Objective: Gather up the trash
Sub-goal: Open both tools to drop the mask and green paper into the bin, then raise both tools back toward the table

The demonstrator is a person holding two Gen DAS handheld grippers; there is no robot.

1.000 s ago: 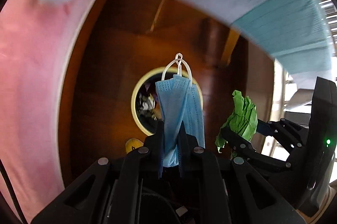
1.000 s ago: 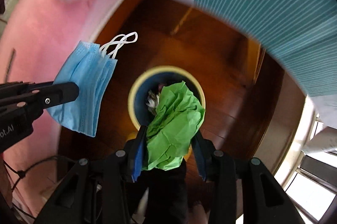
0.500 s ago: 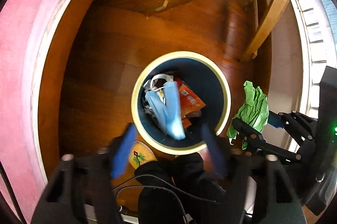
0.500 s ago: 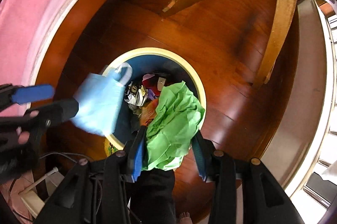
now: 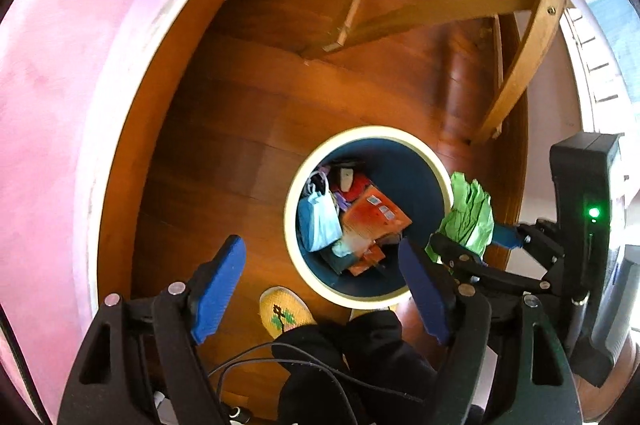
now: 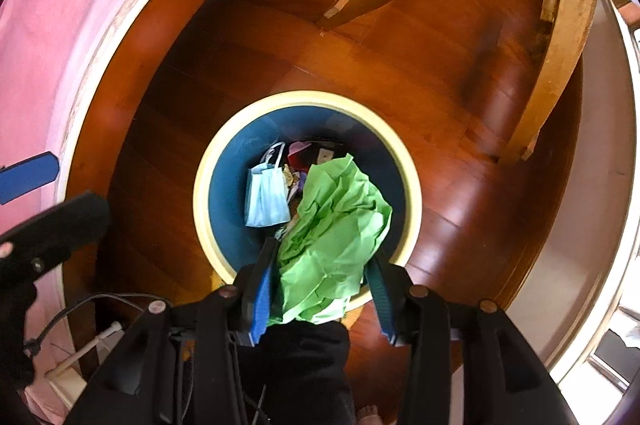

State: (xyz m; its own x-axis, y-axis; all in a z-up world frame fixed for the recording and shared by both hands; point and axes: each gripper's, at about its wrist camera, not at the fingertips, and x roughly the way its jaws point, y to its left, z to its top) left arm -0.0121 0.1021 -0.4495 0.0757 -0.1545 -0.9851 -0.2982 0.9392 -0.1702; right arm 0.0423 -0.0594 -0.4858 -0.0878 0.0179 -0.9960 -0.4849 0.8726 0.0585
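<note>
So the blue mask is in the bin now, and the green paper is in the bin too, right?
Not quite. The blue mask is in the bin, but the green paper is not: the right wrist view shows the right gripper holding it above the bin.

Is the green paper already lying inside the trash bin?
No, the green paper is gripped between the pads of the right claw above the trash bin.
</note>
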